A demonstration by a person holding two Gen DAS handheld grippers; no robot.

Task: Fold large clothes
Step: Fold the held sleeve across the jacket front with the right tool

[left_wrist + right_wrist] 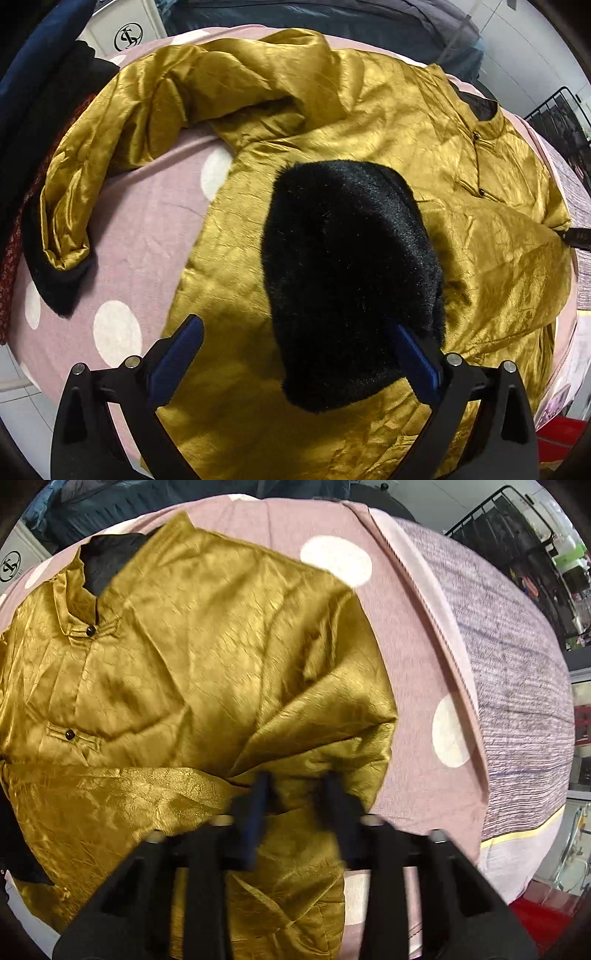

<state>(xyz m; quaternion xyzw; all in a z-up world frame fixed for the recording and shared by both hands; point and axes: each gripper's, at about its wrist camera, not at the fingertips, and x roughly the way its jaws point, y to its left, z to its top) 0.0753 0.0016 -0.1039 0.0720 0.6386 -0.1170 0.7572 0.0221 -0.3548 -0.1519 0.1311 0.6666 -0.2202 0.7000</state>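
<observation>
A golden satin jacket (369,122) with black fur lining lies spread on a pink polka-dot bed cover (147,229). Its left sleeve (110,147) curves away to a black cuff. My left gripper (293,325) points down over the lower body with its jaws wide apart. A turned-up flap of the black fur lining (343,266) lies between them and drapes over the right finger. In the right wrist view, blurred, my right gripper (297,779) pinches a bunched fold of the jacket (221,646) near its right edge. Creases spread out from its fingertips.
Dark clothes (40,110) and a red patterned garment (9,266) are piled at the bed's left edge. A grey striped blanket (517,683) covers the bed's right side. A black rack (517,535) stands beyond it. A red object (535,915) sits low at the right.
</observation>
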